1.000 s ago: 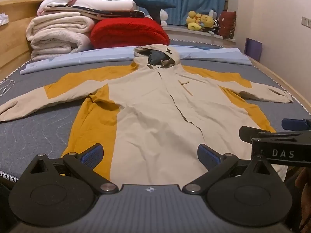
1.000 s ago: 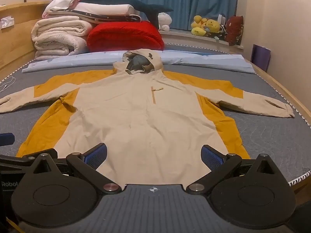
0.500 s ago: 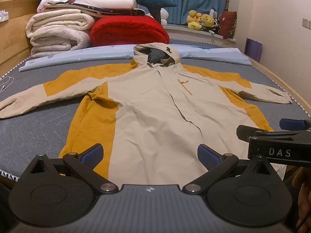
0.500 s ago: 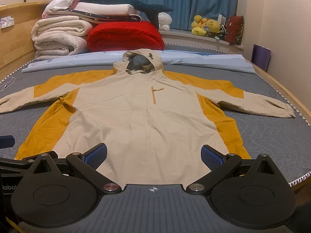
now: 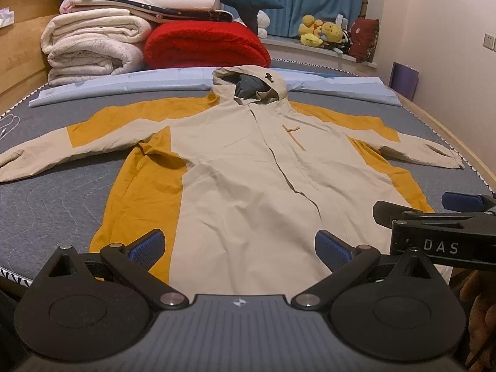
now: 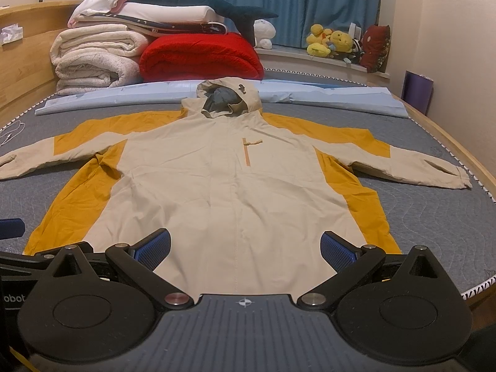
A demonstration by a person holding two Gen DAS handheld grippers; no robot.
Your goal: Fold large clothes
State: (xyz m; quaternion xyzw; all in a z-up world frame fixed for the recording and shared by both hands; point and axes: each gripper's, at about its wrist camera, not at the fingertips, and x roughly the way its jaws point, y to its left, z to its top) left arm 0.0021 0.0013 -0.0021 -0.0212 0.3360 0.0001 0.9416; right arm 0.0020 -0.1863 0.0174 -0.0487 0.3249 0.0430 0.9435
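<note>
In your left wrist view, your left gripper (image 5: 238,246) stands wide apart with nothing between its blue pads (image 5: 145,246), hanging over the jacket's hem. The jacket (image 5: 248,170), beige with mustard side panels, lies front up and flat on the bed (image 5: 55,192), both sleeves stretched out sideways and its hood (image 5: 249,82) pointing away from you. Beyond the hood a pale blue sheet (image 5: 130,82) runs across the bed, and past that sit a red blanket (image 5: 204,46) and a stack of white quilts (image 5: 93,46). To the jacket's right at the hem, your right gripper (image 5: 440,217) shows from the side, over the mustard corner; from here you cannot tell its opening.

In your right wrist view, your right gripper (image 6: 246,248) is spread wide and empty, centred over the jacket (image 6: 235,170) hem. The jacket's zip pocket (image 6: 247,152) sits right of its middle line. Your left gripper (image 6: 11,228) shows only as a blue tip and dark body left of the jacket's hem corner. Plush toys (image 6: 331,42) line the window sill beyond the hood (image 6: 228,97), under blue curtains (image 6: 294,3).
</note>
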